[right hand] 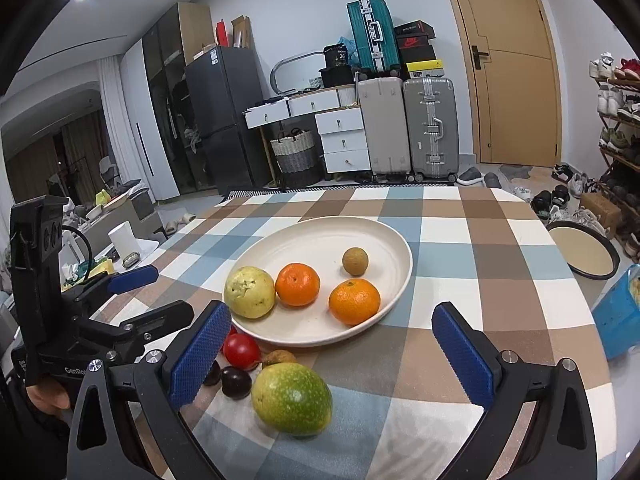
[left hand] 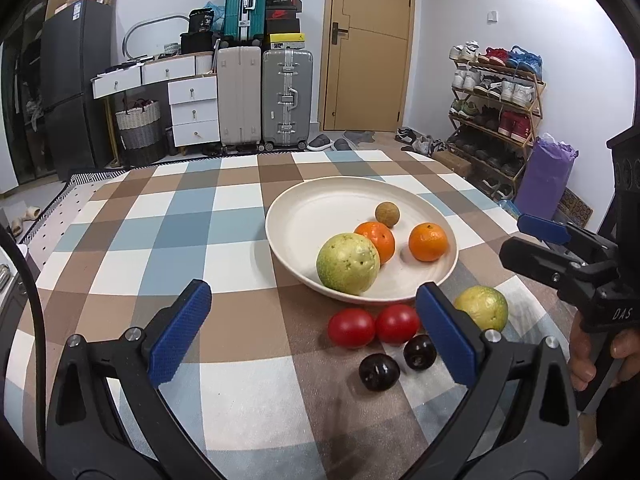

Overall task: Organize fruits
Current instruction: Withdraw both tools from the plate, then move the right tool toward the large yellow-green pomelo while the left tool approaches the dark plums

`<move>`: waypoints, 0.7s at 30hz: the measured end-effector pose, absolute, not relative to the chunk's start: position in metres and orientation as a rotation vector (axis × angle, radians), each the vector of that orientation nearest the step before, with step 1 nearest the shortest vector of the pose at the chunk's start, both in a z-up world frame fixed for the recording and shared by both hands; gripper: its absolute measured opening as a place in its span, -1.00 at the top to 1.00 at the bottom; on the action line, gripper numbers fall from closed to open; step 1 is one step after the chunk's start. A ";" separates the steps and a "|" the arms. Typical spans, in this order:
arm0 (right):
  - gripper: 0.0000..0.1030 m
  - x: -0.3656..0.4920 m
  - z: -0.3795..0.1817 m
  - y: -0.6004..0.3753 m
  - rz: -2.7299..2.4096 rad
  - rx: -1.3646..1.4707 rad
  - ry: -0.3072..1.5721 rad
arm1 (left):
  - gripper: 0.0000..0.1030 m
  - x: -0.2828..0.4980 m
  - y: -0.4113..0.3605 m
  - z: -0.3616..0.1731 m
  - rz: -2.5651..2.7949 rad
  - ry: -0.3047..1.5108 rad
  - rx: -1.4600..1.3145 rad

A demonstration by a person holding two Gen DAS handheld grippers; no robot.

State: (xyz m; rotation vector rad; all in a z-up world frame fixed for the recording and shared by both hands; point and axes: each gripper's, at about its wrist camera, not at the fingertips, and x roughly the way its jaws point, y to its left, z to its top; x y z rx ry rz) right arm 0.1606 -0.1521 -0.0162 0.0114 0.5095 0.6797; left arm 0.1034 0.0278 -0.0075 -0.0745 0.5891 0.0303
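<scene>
**Some fruit is on the plate, some still waits on the bench**

The big white plate sits in the middle of the checked bench. It is the home for the fruit. Four pieces lie on it: a pale green guava, two oranges and a small brown round fruit.

The rest lie together on the bench just in front of the plate, probably so they are easy to reach: another green guava, two red tomatoes and two dark plums. One more small brown fruit peeks out behind the guava.

The left hand-held gripper is wide open and holds nothing. It points at the tomatoes and plums. The right hand-held gripper is wide open too, with the near guava between its fingers but not touching them. That guava looks like the next one to pick up.
</scene>
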 end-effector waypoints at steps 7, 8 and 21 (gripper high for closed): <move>-0.99 0.144 -0.016 -0.158 0.670 -0.009 0.499 | -0.98 0.090 0.029 -0.008 0.029 0.592 -0.067; -0.99 0.141 -0.016 -0.159 0.669 -0.014 0.497 | -0.98 0.087 0.028 -0.007 0.029 0.593 -0.064; -0.99 0.126 -0.019 -0.164 0.656 -0.044 0.497 | -0.98 0.079 0.025 -0.009 0.016 0.627 -0.052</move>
